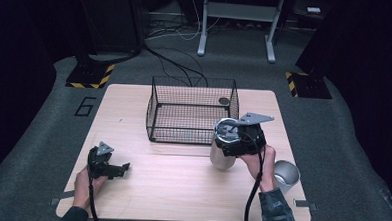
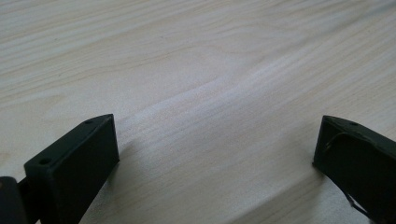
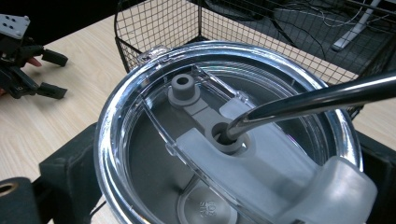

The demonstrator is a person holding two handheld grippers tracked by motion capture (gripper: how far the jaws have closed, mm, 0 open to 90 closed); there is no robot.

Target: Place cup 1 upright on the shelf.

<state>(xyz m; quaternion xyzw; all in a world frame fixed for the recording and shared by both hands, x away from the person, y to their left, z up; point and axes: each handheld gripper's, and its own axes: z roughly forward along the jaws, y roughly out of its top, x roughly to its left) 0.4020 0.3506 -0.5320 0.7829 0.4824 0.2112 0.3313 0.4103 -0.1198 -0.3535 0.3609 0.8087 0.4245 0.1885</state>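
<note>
Steel tumbler (image 1: 222, 154) with clear plastic lid (image 3: 224, 140), metal straw (image 3: 322, 100) through it, upright just before black wire basket (image 1: 191, 113).

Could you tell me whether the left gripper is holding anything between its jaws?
No, the left gripper stands open over the bare wooden table.

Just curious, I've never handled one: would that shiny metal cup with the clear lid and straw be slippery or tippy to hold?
Probably slippery: the cup has smooth polished steel walls. Likely top-heavy and apt to tip, since the straw pokes out through the lid. The right gripper clamps it near the top, which should steady it.
</note>
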